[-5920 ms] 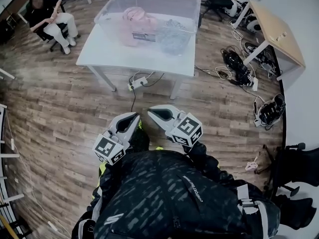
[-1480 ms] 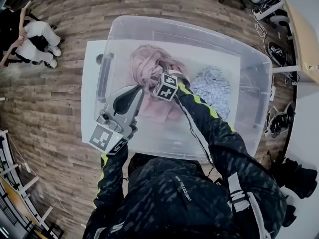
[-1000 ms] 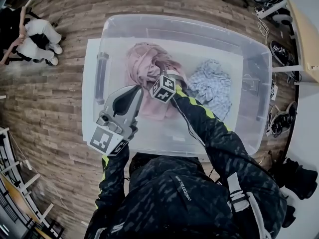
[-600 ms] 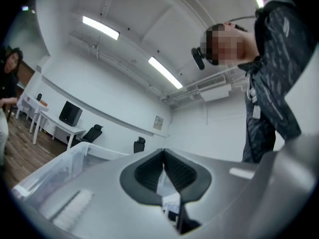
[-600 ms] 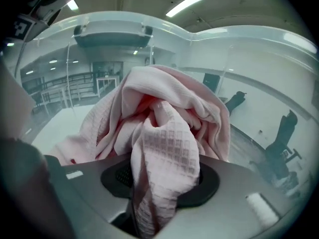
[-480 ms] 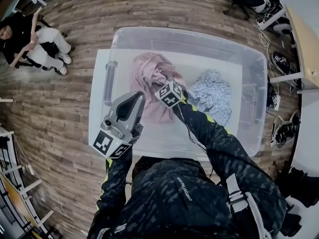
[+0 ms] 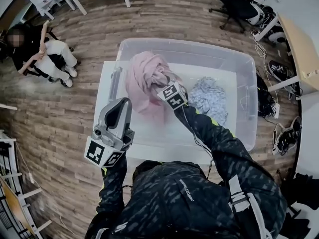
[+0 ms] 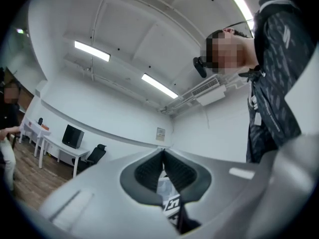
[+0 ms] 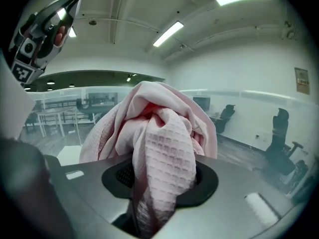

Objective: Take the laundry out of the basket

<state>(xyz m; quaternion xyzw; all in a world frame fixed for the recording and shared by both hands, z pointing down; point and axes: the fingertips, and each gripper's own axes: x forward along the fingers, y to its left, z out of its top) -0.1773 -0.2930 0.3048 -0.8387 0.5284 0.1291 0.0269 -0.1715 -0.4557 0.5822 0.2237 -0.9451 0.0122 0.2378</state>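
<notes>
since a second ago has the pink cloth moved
Yes. The pink cloth, which the right gripper just closed on, has risen off the bin floor toward its rim.

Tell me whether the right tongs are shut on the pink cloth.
Shut on it. The right tongs have just closed, and the right gripper view shows the pink cloth bunched and pinched between them.

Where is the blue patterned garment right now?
In the head view, the blue patterned garment lies in the right half of the clear tub, just right of the pink cloth.
</notes>
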